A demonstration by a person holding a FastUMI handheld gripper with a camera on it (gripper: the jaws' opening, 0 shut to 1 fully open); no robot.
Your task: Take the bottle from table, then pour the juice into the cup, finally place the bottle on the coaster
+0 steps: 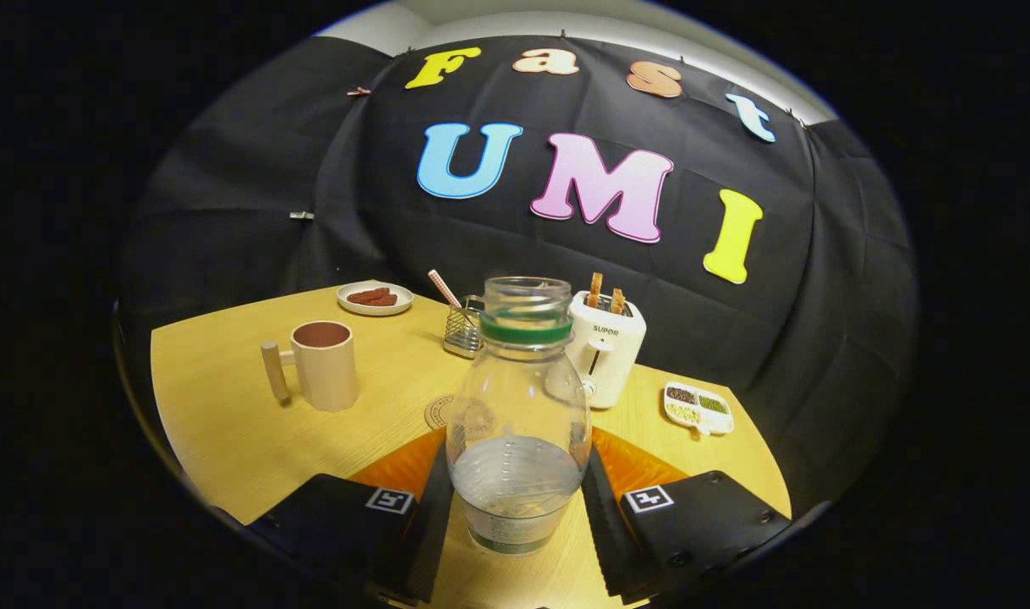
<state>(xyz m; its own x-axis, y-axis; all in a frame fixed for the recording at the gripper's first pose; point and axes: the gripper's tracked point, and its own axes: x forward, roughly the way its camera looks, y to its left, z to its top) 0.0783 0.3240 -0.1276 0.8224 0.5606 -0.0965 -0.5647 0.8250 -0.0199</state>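
a yellow wooden table (227,423). the clear, uncapped bottle (517,414) stands upright between the gripper (515,499) fingers, which pinch its lower body; probably light, slick, squeezable, so hold low. cup (324,364) stands beyond-left, coaster (439,412) just behind.

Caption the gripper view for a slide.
Gripper fingers closed on the uncapped bottle, upright on the table; cup and coaster wait beyond.

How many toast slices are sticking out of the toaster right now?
2: both toast slices stand side by side in the top slot of the toaster, beyond the bottle that the gripper is shut on. Any slice sunk deeper would be hidden.
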